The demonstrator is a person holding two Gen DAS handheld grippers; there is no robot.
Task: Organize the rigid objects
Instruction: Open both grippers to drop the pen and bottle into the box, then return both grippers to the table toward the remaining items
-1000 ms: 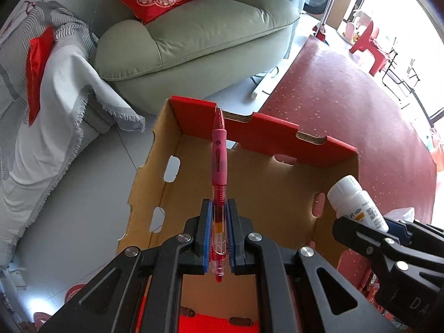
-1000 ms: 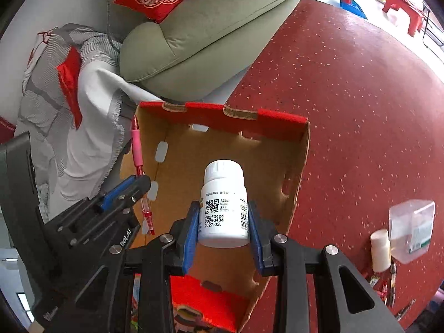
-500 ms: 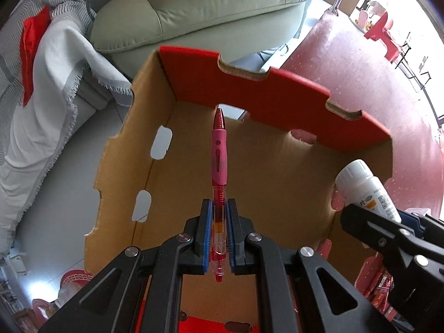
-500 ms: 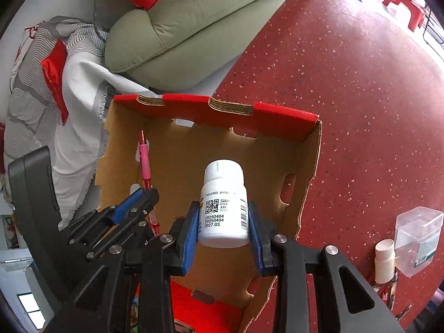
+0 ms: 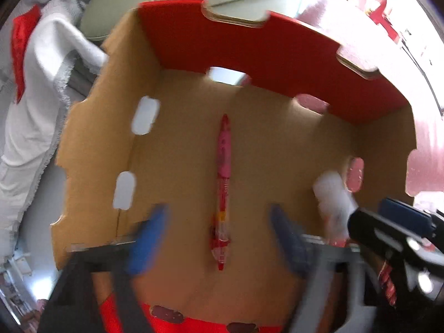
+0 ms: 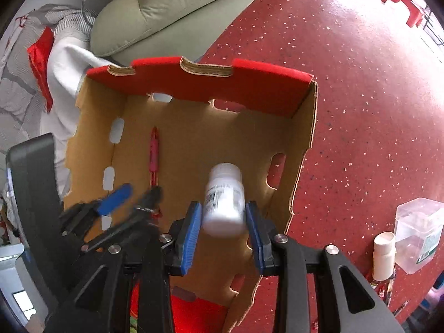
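Note:
An open cardboard box [image 5: 91, 138] [image 6: 302, 149] with red flaps stands on the red floor. My left gripper [image 5: 219, 238] is open, its blue pads spread wide; the red pen [image 5: 223, 183] is free between them, over the box bottom. The pen also shows in the right wrist view [image 6: 154, 155]. My right gripper [image 6: 223, 230] is open inside the box; the white pill bottle [image 6: 224, 197] is blurred between its blue pads, with small gaps either side. The bottle shows blurred in the left wrist view [image 5: 333, 194].
A green sofa [image 6: 172, 8] and a white blanket [image 5: 36, 105] lie beyond the box. On the floor to the right stand a small white bottle [image 6: 384, 255] and a clear plastic container [image 6: 419, 230], with small items beside them.
Both grippers moved down into the box and opened. The pen has left the left pads and the bottle has come loose between the right pads.

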